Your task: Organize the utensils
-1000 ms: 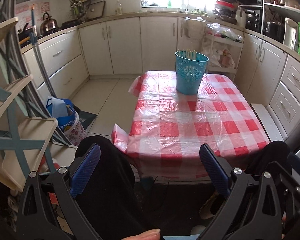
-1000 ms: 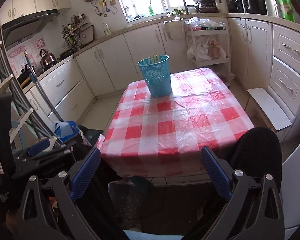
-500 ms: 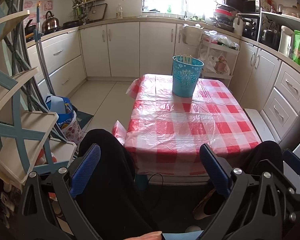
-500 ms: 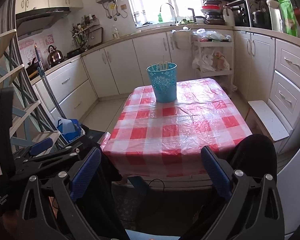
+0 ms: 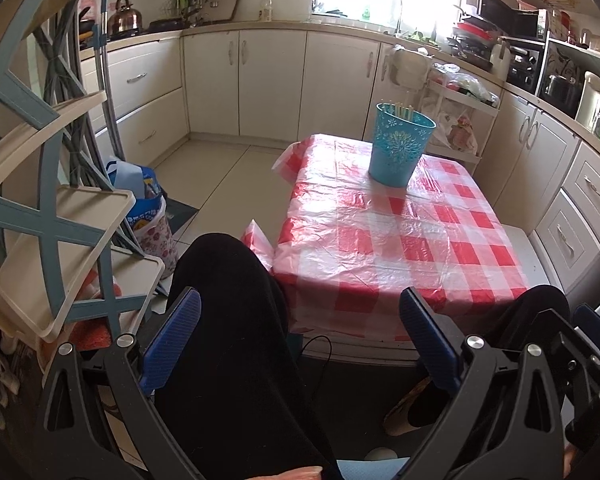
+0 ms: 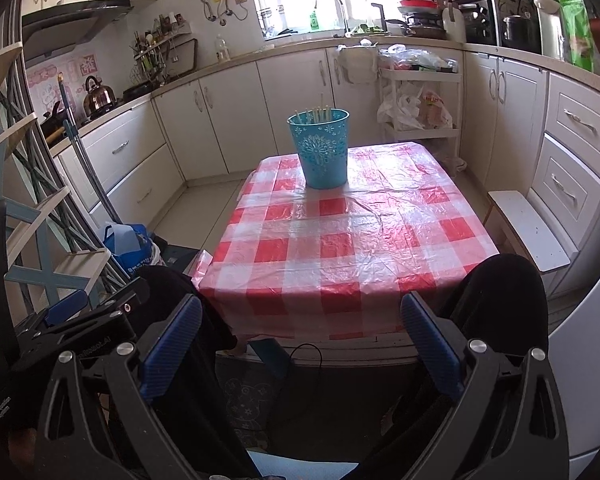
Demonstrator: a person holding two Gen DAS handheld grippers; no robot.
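Observation:
A blue perforated bucket point(image 5: 401, 147) stands upright at the far end of a table with a red-and-white checked cloth point(image 5: 396, 240). Several pale chopstick tips point(image 5: 398, 110) stick up inside it. It also shows in the right wrist view point(image 6: 323, 149), with the tips point(image 6: 314, 112). My left gripper point(image 5: 300, 332) is open and empty, held low over the person's knees, short of the table's near edge. My right gripper point(image 6: 300, 336) is open and empty at about the same distance. The left gripper's body shows at the lower left of the right wrist view point(image 6: 72, 320).
A blue-and-cream shelf rack point(image 5: 48, 208) stands close on the left. A blue bag point(image 5: 140, 188) sits on the floor beside it. White cabinets point(image 6: 572, 152) line the right and far walls. A white bench point(image 6: 528, 232) stands right of the table. The person's black-clad knees point(image 5: 228, 280) lie below.
Both grippers have pulled back and risen a little, so the table and bucket look farther off. The left view has swung left. Both stay open and empty.

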